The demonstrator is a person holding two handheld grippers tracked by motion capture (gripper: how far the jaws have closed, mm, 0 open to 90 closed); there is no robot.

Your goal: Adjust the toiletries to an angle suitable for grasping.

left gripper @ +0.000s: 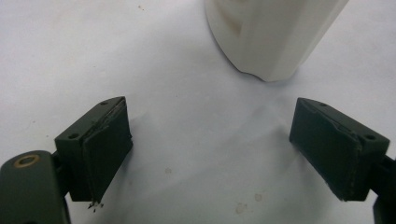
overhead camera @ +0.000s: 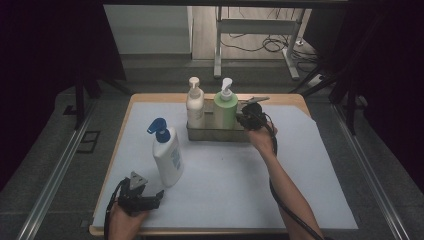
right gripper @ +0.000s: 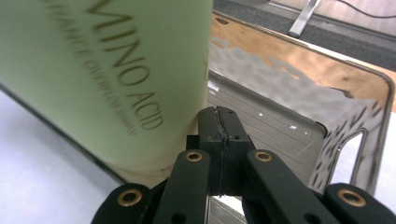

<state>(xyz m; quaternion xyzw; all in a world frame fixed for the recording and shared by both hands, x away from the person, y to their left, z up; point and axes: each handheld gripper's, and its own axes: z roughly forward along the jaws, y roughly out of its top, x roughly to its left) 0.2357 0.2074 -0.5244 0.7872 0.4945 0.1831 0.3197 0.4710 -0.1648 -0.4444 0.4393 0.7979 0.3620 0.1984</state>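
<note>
Right gripper view shows the right gripper [right gripper: 219,135] with its jaws pressed together on nothing, just beside the green bottle [right gripper: 107,70], whose brown lettering the high view cannot resolve. That bottle stands in a metal tray [right gripper: 289,126], its top cut off. Left gripper [left gripper: 210,154] gapes wide, empty, near the white bottle [left gripper: 271,32].

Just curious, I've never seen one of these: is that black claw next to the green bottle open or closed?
Closed. The right gripper has its two pads pressed flat together, nothing between them, beside the green bottle.
</note>
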